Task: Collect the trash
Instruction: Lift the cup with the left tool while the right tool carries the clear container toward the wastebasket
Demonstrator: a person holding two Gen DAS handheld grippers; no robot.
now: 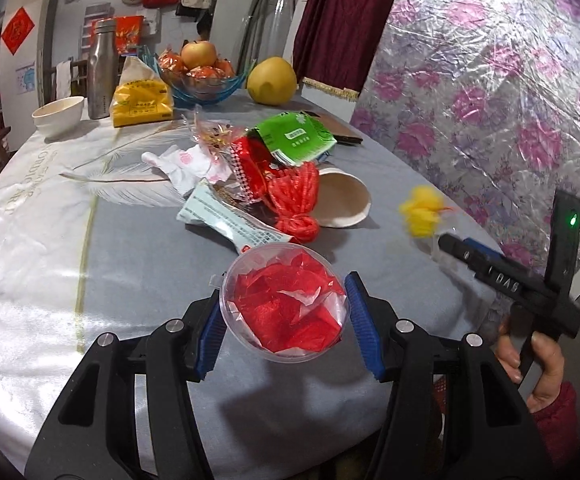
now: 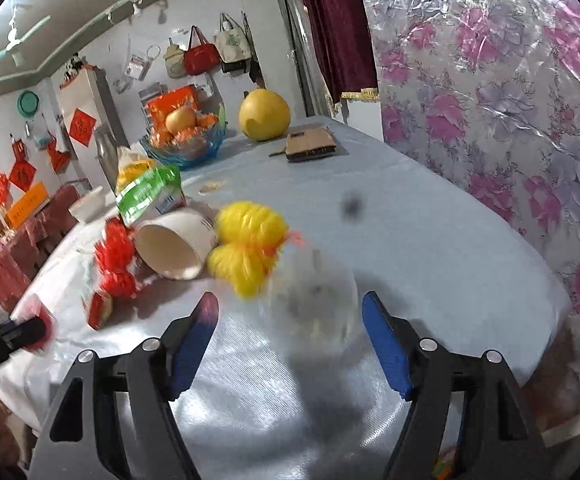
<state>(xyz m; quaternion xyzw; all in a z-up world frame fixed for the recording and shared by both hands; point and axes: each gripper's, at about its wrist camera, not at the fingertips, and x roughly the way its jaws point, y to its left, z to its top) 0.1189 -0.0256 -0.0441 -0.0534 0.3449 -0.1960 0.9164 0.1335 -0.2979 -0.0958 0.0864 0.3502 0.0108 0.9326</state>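
— What have your fingers got?

— My left gripper (image 1: 284, 316) is clamped on a clear round plastic tub (image 1: 285, 303) stuffed with red wrappers (image 1: 286, 312); both blue pads (image 1: 360, 320) press its sides, and it hangs just above the grey tablecloth (image 1: 130, 280). My right gripper (image 2: 290, 340) has its fingers spread wide, with a blurred clear plastic piece (image 2: 314, 300) between them. Whether either pad touches it I cannot tell.

— And beyond that?

— A yellow net bundle (image 2: 250, 248) sits just past the clear piece, touching a white paper cup (image 2: 174, 244) tipped on its side. Left of the cup lies a red net bundle (image 2: 114, 260), and behind it a green packet (image 2: 148, 196). From the left wrist view, the heap also holds a white printed wrapper (image 1: 226, 216) just ahead of the tub and crumpled tissue (image 1: 178, 164).

— Further back?

— A pomelo (image 2: 265, 115), a blue glass fruit bowl (image 1: 204, 84), a steel flask (image 1: 101, 68), a white bowl (image 1: 58, 114) and a brown wallet (image 2: 310, 144).
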